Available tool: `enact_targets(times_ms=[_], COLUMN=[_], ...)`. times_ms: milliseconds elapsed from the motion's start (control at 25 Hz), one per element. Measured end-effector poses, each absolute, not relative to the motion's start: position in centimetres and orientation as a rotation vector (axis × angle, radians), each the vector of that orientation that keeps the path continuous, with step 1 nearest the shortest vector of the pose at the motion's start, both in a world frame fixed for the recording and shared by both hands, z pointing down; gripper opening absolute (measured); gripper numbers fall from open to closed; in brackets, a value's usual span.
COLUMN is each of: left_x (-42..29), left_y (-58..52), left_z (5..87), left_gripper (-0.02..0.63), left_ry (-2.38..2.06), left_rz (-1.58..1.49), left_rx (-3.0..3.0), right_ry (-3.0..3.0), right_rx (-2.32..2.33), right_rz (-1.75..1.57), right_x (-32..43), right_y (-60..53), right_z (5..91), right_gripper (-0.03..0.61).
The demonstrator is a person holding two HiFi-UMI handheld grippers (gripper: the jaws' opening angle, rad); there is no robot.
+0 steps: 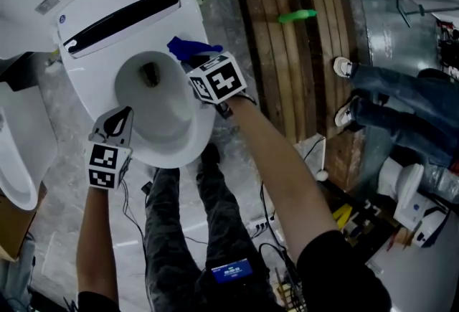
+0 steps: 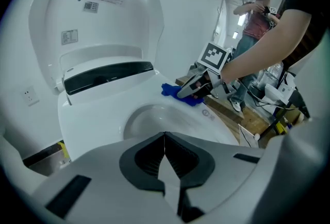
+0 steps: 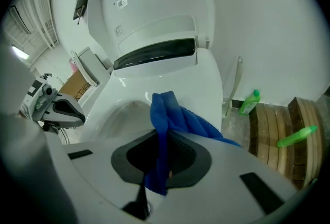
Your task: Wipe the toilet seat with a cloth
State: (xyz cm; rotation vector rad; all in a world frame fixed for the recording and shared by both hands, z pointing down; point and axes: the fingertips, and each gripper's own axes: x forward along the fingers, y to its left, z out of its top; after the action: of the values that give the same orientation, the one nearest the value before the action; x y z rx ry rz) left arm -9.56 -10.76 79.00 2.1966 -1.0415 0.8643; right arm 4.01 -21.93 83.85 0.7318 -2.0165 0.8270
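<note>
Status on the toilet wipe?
Right gripper shut on blue cloth, cloth down on toilet seat, back right. Left gripper shut, empty, by front rim. Nothing blocking.

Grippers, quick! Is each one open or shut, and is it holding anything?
Left gripper: shut, nothing in it.
Right gripper: shut on the blue cloth.

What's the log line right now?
right gripper: shut on blue cloth, cloth on toilet seat, right side | left gripper: shut, empty, by seat's front | lid: up
</note>
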Motion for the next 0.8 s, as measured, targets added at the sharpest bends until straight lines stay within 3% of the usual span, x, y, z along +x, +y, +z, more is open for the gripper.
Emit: enact_targets(times_ms=[800], left_x=[-15.9], left_y=[-14.4], left_z=[78.7], left_gripper=[0.012], left_ry=[-1.12], left_rz=[0.768], left_rx=[2.149], right_ry=[-2.053], right_rx=[0.695], right_rz=[0.684], right_x=[-2.4], right_y=[-28.7], right_z=[83.7], right_gripper=[0.044])
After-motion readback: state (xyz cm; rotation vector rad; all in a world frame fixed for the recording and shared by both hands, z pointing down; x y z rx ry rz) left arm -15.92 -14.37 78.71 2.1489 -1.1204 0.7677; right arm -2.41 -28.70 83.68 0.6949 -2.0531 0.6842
